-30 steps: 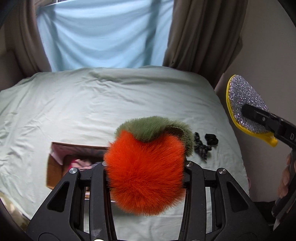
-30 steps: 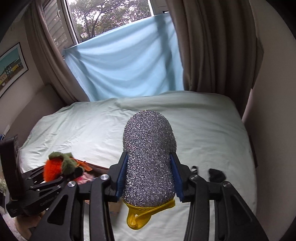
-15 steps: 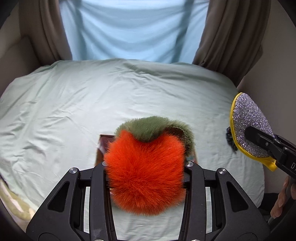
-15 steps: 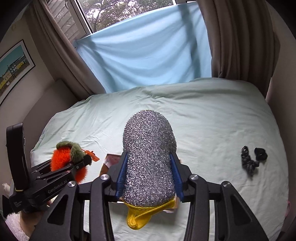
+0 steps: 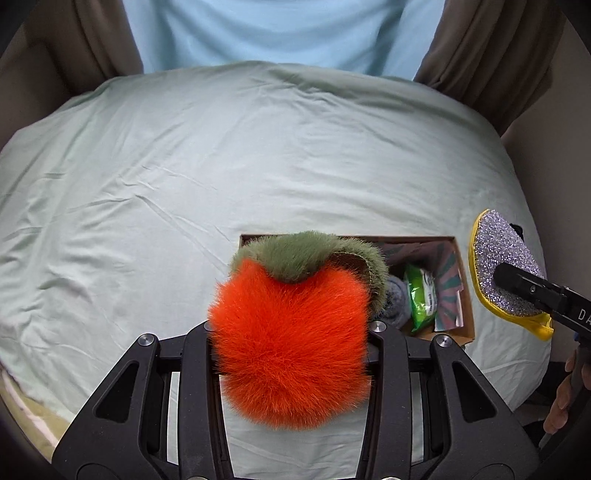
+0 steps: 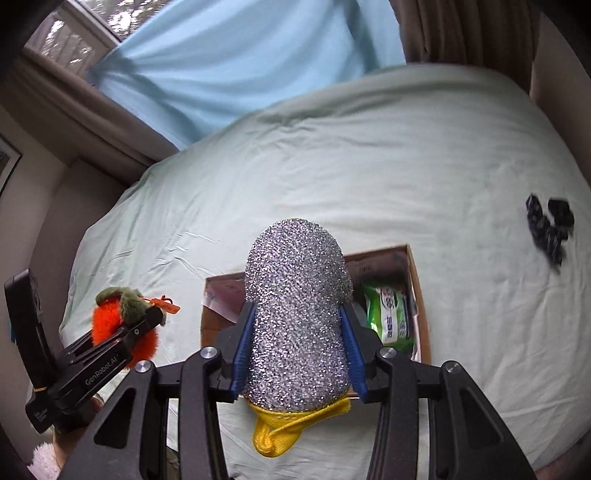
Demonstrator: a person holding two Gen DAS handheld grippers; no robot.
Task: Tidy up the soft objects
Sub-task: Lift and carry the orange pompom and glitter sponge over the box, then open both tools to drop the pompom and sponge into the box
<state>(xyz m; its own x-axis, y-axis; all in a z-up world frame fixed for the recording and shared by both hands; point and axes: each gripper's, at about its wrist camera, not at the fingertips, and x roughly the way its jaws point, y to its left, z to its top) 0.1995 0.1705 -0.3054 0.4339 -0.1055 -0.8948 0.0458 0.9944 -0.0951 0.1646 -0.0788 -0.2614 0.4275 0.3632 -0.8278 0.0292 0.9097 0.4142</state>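
Observation:
My left gripper [image 5: 291, 332] is shut on a fluffy orange plush fruit [image 5: 290, 350] with a green furry top, held above the bed in front of an open cardboard box [image 5: 466, 291]. It also shows in the right wrist view [image 6: 122, 321]. My right gripper [image 6: 297, 325] is shut on a silver glitter pad with yellow backing [image 6: 297, 314], held over the near edge of the box [image 6: 417, 280]. That pad also shows at the right of the left wrist view [image 5: 504, 266]. The box holds a green wipes packet [image 6: 388, 317] and a grey soft item [image 5: 397, 299].
The box sits on a bed with a pale green sheet [image 5: 221, 166]. A black tangled item [image 6: 548, 225] lies on the sheet right of the box. Brown curtains [image 5: 491, 48] and a light blue cloth [image 5: 277, 29] stand behind the bed. A wall is close on the right.
Both grippers have moved toward the box with their objects still held. The box now lies just ahead of each gripper, and its contents show.

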